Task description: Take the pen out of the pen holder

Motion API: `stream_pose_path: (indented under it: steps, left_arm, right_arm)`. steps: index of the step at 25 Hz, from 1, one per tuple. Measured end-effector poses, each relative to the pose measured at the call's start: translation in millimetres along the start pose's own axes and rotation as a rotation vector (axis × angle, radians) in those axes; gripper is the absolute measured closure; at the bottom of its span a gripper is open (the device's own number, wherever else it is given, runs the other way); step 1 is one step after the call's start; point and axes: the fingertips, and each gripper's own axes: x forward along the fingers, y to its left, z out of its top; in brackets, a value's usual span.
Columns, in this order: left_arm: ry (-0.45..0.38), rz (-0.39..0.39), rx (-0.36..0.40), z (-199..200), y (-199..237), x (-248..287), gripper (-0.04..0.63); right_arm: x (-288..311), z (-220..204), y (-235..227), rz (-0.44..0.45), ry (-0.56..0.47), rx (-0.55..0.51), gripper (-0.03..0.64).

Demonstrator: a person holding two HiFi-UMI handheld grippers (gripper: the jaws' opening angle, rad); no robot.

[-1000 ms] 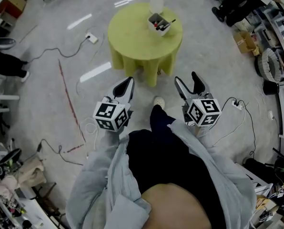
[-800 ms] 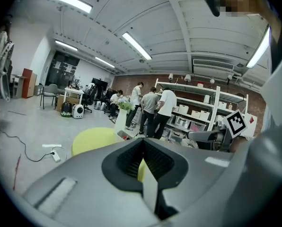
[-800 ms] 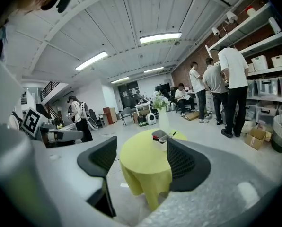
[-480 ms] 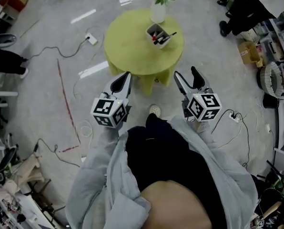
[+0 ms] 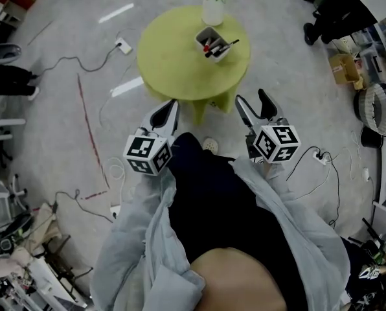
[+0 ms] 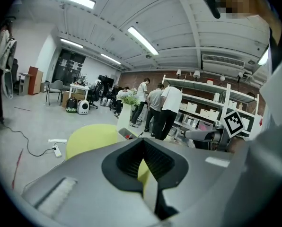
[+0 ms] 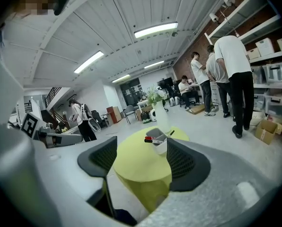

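Observation:
A white pen holder with red and black pens stands on the round yellow-green table, beside a white vase with a plant. Both grippers hang in front of the table's near edge, well short of the holder. My left gripper has its jaws together and holds nothing. My right gripper is open and empty. In the right gripper view the pen holder and its pens show between the spread jaws of the right gripper. The left gripper view shows the table beyond the left gripper.
A power strip with cables lies on the floor left of the table, and another power strip lies at the right. Shelving and boxes line the right side. Several people stand by the shelves. Clutter fills the lower left corner.
The table sits nearer to both grippers than a second ago, as the person steps toward it. Neither gripper has changed its jaw state.

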Motion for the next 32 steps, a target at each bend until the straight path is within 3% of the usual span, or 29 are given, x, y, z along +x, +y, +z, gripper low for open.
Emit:
stream_pose_path:
  steps: [9, 19, 32]
  left_arm:
    - [0.06, -0.023, -0.004, -12, 9, 8, 0.578]
    - [0.106, -0.105, 0.033, 23, 47, 83, 0.578]
    - [0.171, -0.203, 0.046, 38, 93, 168, 0.578]
  right_arm:
    - [14, -26, -6, -0.012, 0.039, 0.117, 0.302]
    - [76, -17, -30, -0.084, 0.036, 0.229, 0.31]
    - [157, -24, -79, -0.176, 0.029, 0.411, 0.334]
